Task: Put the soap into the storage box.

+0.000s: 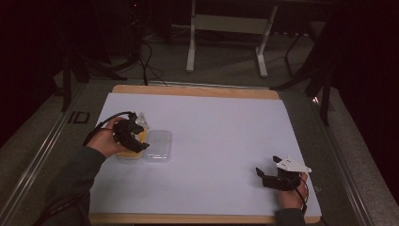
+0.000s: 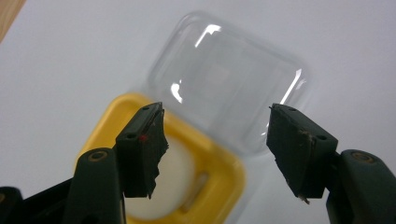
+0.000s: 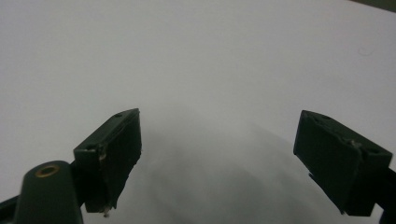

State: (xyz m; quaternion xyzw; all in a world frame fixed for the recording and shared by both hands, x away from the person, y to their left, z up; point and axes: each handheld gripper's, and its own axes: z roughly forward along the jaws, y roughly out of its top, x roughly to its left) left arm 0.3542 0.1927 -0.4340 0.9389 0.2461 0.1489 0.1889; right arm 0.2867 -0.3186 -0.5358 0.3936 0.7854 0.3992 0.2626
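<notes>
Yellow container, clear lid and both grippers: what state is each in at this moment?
yellow container: open, uncovered, something pale and round inside.
clear lid: off, lying on the table beside the container.
left gripper: open, empty, above the container.
right gripper: open, empty, over the white table.

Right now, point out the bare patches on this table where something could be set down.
The white sheet lies bare from the clear lid across to the right gripper, and along its far edge. It is crowded only at the left, where the left gripper hangs open over the yellow tray with the lid beside it.
</notes>
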